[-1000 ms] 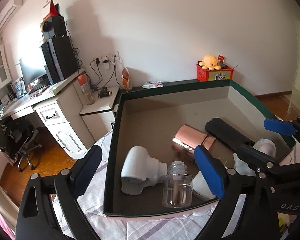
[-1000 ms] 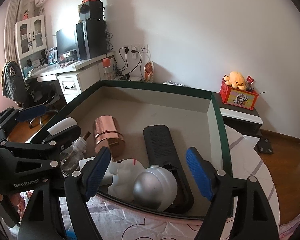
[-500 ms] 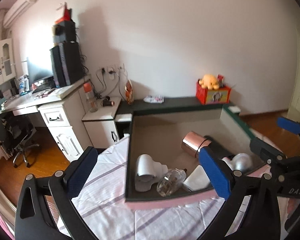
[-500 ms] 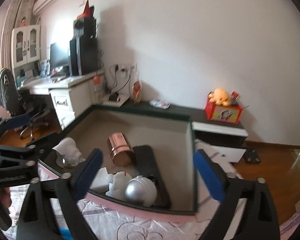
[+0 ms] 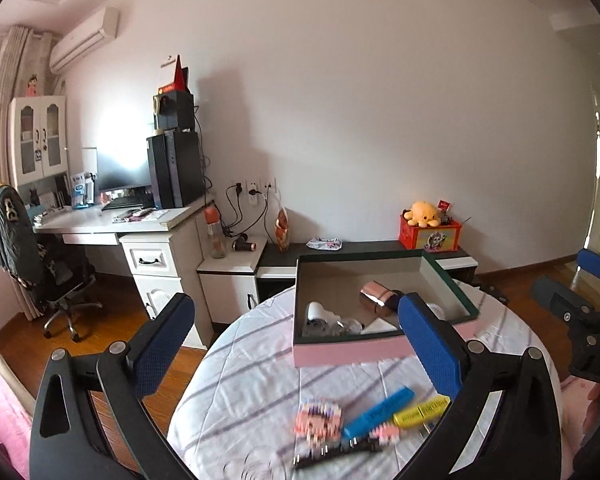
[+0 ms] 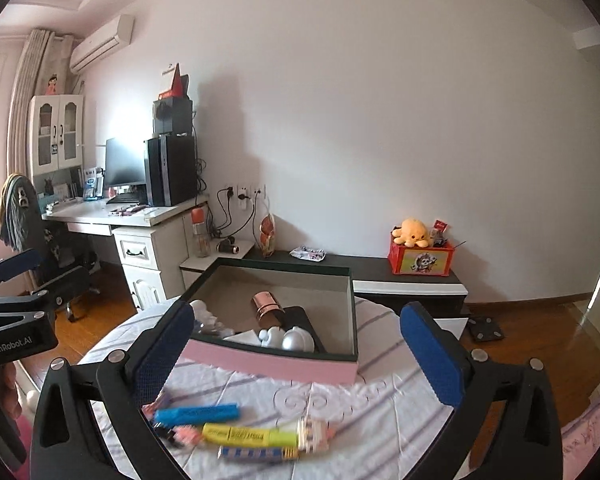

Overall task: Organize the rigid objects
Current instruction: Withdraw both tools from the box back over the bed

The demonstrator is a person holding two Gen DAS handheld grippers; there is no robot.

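Blue and yellow markers lie loose on the striped cloth, close below both grippers, while the pink-sided box [image 6: 276, 364] sits farther ahead with its load already inside. The right gripper [image 6: 296, 356] hangs over them with its jaws spread wide and nothing between; the left gripper [image 5: 300, 350] is equally wide and empty. From the right gripper, the blue marker [image 6: 198, 414] is below and toward its left finger, and the yellow highlighter [image 6: 248, 436] nearly dead centre below, both running crosswise to the fingers. To my eye the right hand is nearer.

Only the right view shows a third striped pen [image 6: 256, 453] just under the yellow one. The left view alone shows a black pen [image 5: 336, 450] nearest its camera, beside a blurred pink block toy [image 5: 318, 420].
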